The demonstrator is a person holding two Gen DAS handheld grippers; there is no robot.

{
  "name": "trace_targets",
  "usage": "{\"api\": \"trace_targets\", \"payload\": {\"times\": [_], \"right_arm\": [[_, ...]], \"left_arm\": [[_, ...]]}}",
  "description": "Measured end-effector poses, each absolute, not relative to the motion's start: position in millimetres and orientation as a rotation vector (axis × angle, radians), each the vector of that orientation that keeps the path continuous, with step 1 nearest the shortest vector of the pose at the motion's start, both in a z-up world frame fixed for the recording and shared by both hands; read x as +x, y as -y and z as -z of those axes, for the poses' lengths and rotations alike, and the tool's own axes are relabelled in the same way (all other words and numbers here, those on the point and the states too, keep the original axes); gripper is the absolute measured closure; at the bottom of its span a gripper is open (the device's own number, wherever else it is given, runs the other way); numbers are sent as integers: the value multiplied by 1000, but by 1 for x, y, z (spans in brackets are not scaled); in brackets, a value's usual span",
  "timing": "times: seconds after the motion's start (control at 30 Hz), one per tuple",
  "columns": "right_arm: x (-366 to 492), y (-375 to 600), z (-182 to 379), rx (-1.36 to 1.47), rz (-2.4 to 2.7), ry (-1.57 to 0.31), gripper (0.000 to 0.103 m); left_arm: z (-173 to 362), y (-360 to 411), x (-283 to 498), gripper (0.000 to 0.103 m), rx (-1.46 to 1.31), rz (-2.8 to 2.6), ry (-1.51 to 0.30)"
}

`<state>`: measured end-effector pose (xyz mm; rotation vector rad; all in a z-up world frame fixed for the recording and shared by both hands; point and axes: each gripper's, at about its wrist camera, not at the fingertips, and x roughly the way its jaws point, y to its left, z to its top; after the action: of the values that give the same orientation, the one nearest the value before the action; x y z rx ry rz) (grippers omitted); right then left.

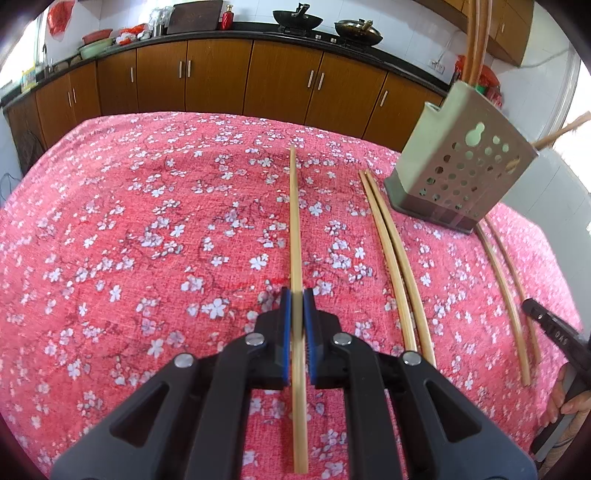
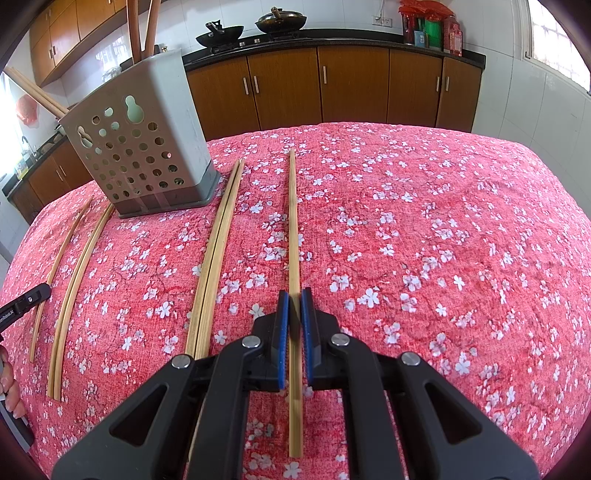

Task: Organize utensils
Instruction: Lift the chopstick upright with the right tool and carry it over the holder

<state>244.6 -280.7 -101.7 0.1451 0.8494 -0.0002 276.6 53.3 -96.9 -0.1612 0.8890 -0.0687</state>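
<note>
In the left wrist view my left gripper (image 1: 297, 295) is shut on a bamboo chopstick pair (image 1: 294, 221) that runs between the blue pads and points away over the cloth. In the right wrist view my right gripper (image 2: 294, 295) is shut on another bamboo chopstick pair (image 2: 293, 221) in the same way. A grey perforated utensil holder (image 1: 461, 166) stands on the table with chopsticks sticking out of its top; it also shows in the right wrist view (image 2: 147, 147). More chopstick pairs (image 1: 395, 258) (image 1: 506, 280) lie flat between the two grippers; they also show in the right wrist view (image 2: 216, 251) (image 2: 74, 266).
The table is covered with a red floral cloth (image 1: 147, 240). Brown kitchen cabinets (image 1: 221, 77) and a counter with woks (image 1: 295, 18) run along the back. The other gripper's tip shows at the right edge (image 1: 554, 328) and the left edge (image 2: 26, 302).
</note>
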Motion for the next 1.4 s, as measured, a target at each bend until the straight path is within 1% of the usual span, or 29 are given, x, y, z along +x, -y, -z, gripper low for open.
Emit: {"api": "trace_targets", "payload": {"times": [0.1,0.27,0.37,0.47,0.57,0.73,1.07,1.3,1.4], "right_arm": [[238,281,102,162,-9,-848,95],[235,281,101,171,-15,-845,95],[225,278,87,139,-8,-793,95],[213,278,57,120,-2,-694,95],[204,276,21,106,7,-580,95],[198,282,-20,118,14,-459,95],[186,284,-70,162,-39,-353,96],[168,270,-132,222,-194,-225,96],[171,259,-151,206,-202,-154,96]], "left_arm": [[96,-42,267,92,-91,52,-892],[97,-40,260,94,-94,51,-892],[91,-40,255,95,-46,33,-891],[67,-44,248,95,-42,32,-822],[30,-47,240,95,-50,36,-729],[-29,-54,232,95,-78,54,-594],[-92,-44,228,95,-93,139,-502],[-136,-19,216,95,-117,272,-457],[-155,-7,218,95,-134,294,-401]]}}
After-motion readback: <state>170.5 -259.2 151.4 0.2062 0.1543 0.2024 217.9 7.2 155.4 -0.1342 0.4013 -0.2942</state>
